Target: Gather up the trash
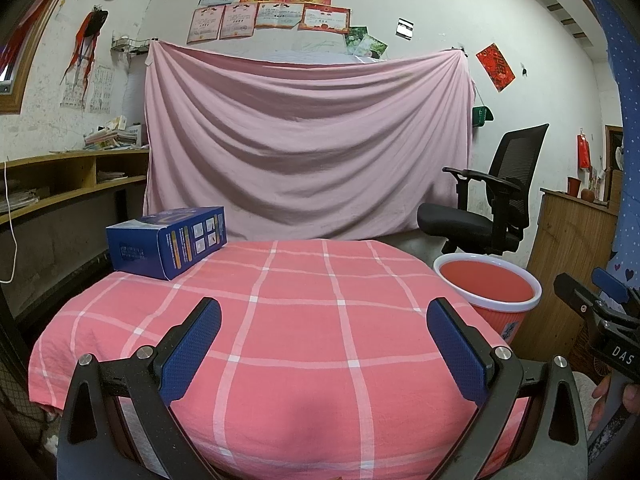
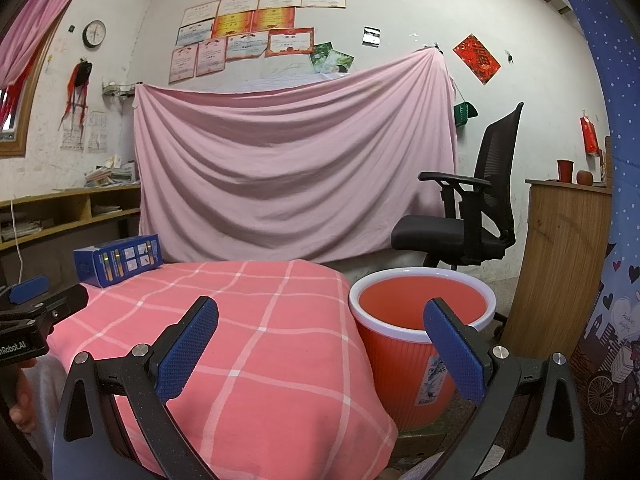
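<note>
A blue cardboard box [image 1: 168, 242] lies on the far left corner of the table with the pink checked cloth [image 1: 296, 320]; the right wrist view shows the box [image 2: 118, 260] at the left too. A red bin with a white rim [image 1: 486, 288] stands on the floor right of the table, and its inside looks bare [image 2: 420, 308]. My left gripper [image 1: 322, 320] hovers open over the near middle of the cloth, nothing between its fingers. My right gripper [image 2: 320, 320] is open above the gap between table edge and bin, holding nothing.
A black office chair [image 1: 492, 200] stands behind the bin. A wooden counter [image 2: 560, 260] is at the right and wooden shelves [image 1: 60, 176] at the left. A pink sheet [image 1: 304, 144] hangs on the back wall. A hand [image 1: 612, 396] holds the other gripper at the right edge.
</note>
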`<state>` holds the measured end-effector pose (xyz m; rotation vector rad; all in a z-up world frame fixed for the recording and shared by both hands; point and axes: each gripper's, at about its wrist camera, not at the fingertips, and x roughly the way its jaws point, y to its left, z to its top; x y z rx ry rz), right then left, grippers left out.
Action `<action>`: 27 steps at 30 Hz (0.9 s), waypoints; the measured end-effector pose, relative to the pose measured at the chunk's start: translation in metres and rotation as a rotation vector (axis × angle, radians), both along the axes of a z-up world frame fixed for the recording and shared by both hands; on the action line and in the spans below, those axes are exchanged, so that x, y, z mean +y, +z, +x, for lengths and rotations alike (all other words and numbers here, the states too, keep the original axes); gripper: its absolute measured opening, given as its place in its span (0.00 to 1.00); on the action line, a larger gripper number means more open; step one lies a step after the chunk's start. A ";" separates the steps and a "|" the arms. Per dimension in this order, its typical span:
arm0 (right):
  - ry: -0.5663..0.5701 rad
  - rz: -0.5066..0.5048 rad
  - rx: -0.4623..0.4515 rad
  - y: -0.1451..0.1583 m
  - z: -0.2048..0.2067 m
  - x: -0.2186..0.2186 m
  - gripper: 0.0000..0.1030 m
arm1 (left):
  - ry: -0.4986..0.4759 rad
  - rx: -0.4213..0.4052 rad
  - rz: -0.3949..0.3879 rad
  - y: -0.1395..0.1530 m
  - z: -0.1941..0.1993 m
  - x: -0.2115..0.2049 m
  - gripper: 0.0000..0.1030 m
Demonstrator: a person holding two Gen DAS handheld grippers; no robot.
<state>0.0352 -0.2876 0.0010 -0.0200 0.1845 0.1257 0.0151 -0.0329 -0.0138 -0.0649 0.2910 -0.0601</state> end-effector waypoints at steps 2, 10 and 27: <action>0.000 0.000 0.000 0.000 0.000 0.000 1.00 | -0.001 0.001 -0.002 -0.001 -0.001 -0.001 0.98; 0.000 -0.001 0.002 0.000 -0.001 0.002 1.00 | 0.000 0.000 0.002 -0.001 -0.003 0.001 0.98; 0.016 -0.002 0.023 -0.003 0.001 0.009 1.00 | -0.011 0.020 0.007 -0.002 0.000 0.000 0.98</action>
